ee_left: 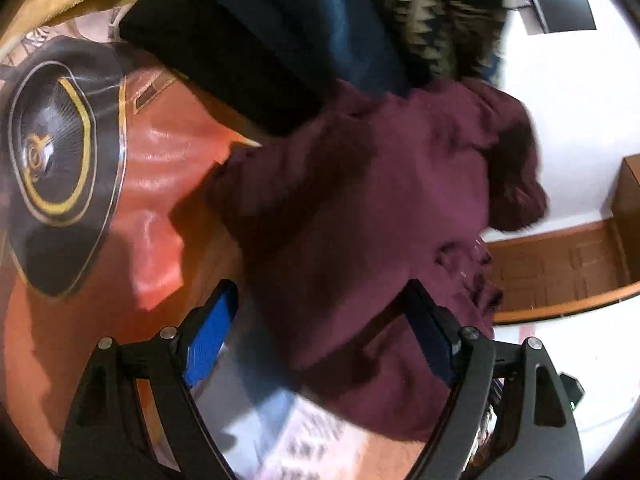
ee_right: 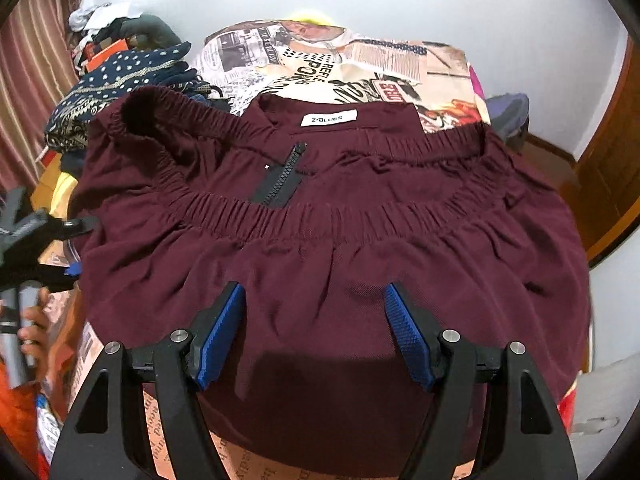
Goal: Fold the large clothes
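Note:
Maroon trousers (ee_right: 340,264) lie spread on the printed bedcover (ee_right: 320,64), elastic waistband, black zip (ee_right: 282,176) and white label (ee_right: 328,119) toward the far side. My right gripper (ee_right: 314,332) is open, hovering just above the near part of the fabric, holding nothing. The left gripper shows at the left edge of the right wrist view (ee_right: 60,240), beside the trousers' left edge. In the left wrist view the left gripper (ee_left: 320,332) is open over the blurred maroon cloth (ee_left: 360,208), nothing between its pads.
A pile of other clothes, including a navy dotted garment (ee_right: 120,76), sits at the back left of the bed. In the left wrist view dark and patterned clothes (ee_left: 320,20) lie beyond the maroon cloth. A wooden door (ee_right: 608,168) stands right.

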`<state>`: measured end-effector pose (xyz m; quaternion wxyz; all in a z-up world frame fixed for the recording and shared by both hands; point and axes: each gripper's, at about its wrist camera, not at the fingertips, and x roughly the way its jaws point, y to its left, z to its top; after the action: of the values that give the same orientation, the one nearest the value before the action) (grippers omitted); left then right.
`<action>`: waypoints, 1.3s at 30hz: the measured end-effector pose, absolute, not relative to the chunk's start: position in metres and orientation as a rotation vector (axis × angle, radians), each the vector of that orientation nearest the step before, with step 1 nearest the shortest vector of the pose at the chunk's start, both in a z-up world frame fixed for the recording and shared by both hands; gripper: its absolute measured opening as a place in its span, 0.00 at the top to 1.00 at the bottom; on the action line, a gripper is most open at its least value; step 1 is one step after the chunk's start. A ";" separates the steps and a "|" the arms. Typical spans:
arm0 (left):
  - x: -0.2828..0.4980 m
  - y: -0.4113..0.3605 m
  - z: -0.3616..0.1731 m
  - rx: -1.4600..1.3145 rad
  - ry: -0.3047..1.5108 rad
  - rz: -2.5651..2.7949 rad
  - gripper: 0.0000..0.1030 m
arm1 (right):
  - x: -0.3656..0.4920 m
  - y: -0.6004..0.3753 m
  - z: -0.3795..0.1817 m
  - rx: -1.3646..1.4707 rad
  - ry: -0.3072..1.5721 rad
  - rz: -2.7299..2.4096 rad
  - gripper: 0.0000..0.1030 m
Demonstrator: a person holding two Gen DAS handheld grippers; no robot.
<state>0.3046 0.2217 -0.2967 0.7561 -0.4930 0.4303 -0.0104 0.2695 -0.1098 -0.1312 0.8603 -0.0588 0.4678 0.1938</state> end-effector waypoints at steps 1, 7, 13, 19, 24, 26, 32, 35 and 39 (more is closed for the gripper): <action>0.308 0.222 -0.300 -1.091 0.937 -0.020 0.20 | 0.270 -0.110 -0.131 -0.123 0.982 0.407 0.33; 0.331 0.219 -0.314 -1.181 0.884 -0.036 0.18 | 0.272 -0.107 -0.131 -0.129 0.979 0.406 0.33; 0.326 0.200 -0.306 -1.180 0.845 0.014 0.33 | 0.271 -0.108 -0.129 -0.121 0.987 0.403 0.33; 0.302 0.184 -0.263 -1.052 0.824 0.016 0.67 | 0.261 -0.112 -0.118 -0.120 0.971 0.407 0.33; 0.272 0.151 -0.213 -0.891 0.786 -0.009 0.75 | 0.251 -0.114 -0.102 -0.107 0.940 0.422 0.33; 0.260 0.140 -0.195 -0.835 0.766 -0.017 0.76 | 0.246 -0.114 -0.095 -0.101 0.926 0.433 0.33; 0.228 0.124 -0.134 -0.710 0.688 -0.012 0.78 | 0.235 -0.103 -0.080 -0.102 0.902 0.490 0.33; 0.208 0.130 -0.110 -0.728 0.623 -0.005 0.79 | 0.232 -0.085 -0.087 -0.132 0.928 0.543 0.33; 0.200 0.143 -0.084 -0.688 0.566 0.048 0.79 | 0.227 -0.053 -0.110 -0.177 1.003 0.614 0.33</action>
<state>0.1998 0.1431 -0.0843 0.9021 -0.3325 0.2739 0.0234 0.2275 -0.0530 -0.1099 0.8284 -0.0832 0.4723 0.2893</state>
